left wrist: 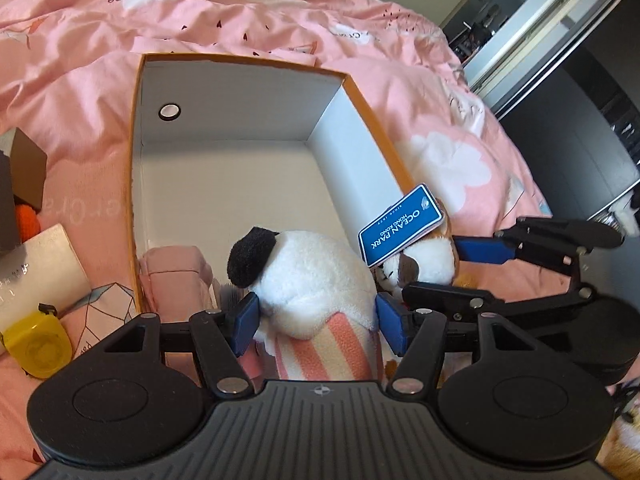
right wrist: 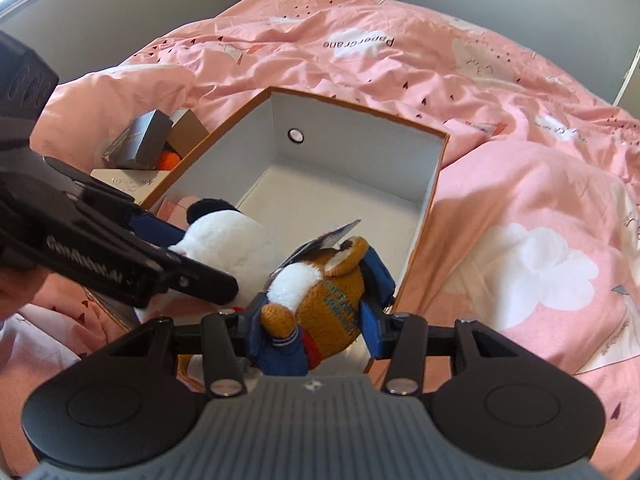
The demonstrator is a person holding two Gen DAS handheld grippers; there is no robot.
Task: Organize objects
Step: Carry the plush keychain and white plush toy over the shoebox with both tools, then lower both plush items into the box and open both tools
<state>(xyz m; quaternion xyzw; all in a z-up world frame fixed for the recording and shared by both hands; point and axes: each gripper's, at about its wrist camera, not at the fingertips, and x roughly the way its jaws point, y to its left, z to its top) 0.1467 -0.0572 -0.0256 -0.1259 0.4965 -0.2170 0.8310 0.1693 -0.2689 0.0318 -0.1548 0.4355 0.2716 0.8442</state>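
White plush (left wrist: 316, 276) clamped, left hand-held gripper (left wrist: 318, 320) | brown bear (right wrist: 328, 300) clamped, right hand-held gripper (right wrist: 316, 320)

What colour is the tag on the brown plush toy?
Blue with white lettering on the tag, clearest in the left wrist view.

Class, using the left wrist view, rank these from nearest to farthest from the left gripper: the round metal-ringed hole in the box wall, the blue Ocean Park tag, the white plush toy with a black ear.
1. White plush toy with a black ear, clamped between the left gripper fingers.
2. Blue Ocean Park tag, up to the right.
3. Round metal-ringed hole, far wall, upper left.
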